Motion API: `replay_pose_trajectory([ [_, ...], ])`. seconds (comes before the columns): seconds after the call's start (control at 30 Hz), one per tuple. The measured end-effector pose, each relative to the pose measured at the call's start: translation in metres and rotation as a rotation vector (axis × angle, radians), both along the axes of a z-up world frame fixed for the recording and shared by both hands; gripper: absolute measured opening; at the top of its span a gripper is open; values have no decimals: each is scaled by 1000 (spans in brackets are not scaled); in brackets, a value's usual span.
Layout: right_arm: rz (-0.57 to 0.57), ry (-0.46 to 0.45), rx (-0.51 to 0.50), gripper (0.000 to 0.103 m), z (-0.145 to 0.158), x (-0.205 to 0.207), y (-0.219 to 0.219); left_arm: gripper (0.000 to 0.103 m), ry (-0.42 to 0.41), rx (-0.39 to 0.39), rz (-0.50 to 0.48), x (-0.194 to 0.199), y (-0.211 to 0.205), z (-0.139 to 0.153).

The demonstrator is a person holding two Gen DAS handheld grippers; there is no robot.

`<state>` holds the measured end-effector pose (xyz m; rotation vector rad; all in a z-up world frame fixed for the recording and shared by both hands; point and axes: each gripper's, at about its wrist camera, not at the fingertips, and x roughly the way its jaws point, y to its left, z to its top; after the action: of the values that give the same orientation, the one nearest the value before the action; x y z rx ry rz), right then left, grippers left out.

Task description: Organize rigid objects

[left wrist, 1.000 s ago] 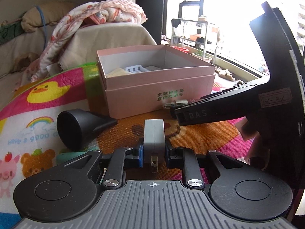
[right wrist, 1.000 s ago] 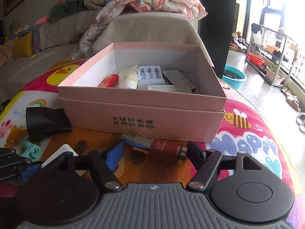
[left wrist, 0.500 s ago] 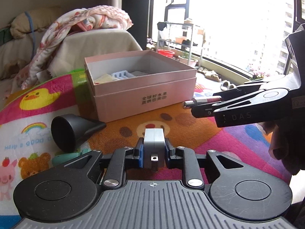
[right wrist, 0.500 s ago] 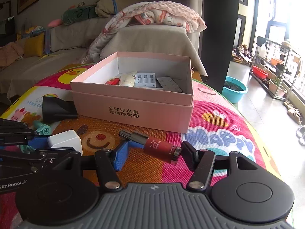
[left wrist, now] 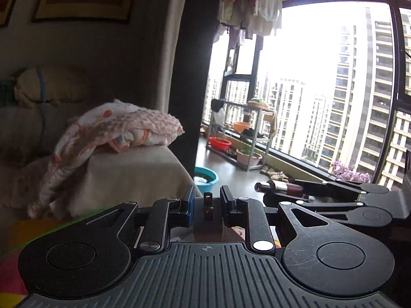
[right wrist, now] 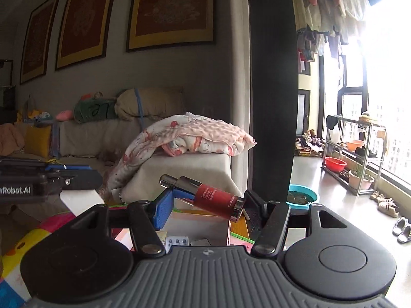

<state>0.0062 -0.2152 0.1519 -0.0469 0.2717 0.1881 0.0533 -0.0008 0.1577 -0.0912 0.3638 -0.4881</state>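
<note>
Home living room: covered sofa (right wrist: 102,133) ahead-left with pink blanket (right wrist: 195,138), framed pictures (right wrist: 172,10) above, cartoon play mat (right wrist: 23,243) below, balcony laundry (right wrist: 331,5) and basin rack (right wrist: 354,154) ahead-right.

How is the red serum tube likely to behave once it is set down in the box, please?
The serum tube looks rigid and round, so it will probably roll. Its glossy metal ends suggest slipperiness; the right gripper holds it lengthwise and tilted. It looks small and probably light.

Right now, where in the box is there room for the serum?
Bare floor shows in the box, between its far wall and the pill pack. Nearer is crowded: the pack, a dark item. The rest is hidden.
</note>
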Motion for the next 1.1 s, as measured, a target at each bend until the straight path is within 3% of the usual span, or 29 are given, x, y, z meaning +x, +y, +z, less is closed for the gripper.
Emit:
replay_pose_trajectory([
  [0.07,14,60,-6,60,-6,25,5,24,105,-36,-7,38,-1,-12],
  [0.27,60,210,-94,60,-61,61,31,24,286,10,10,104,-13,-76],
  [0.4,140,250,-131,62,-85,67,42,24,301,-37,33,113,2,-89],
  [0.47,148,230,-158,69,-91,60,51,24,285,-66,35,111,12,-82],
  [0.67,145,179,-169,71,-96,32,54,24,199,-104,72,58,53,-59],
  [0.87,153,169,-128,77,-99,-3,44,24,178,-97,182,-19,104,-72],
  [0.97,231,246,-92,78,-103,-15,52,24,202,-84,234,-53,124,-87],
  [1.1,432,371,-68,78,-115,-31,89,24,230,-24,271,-80,136,-103],
])
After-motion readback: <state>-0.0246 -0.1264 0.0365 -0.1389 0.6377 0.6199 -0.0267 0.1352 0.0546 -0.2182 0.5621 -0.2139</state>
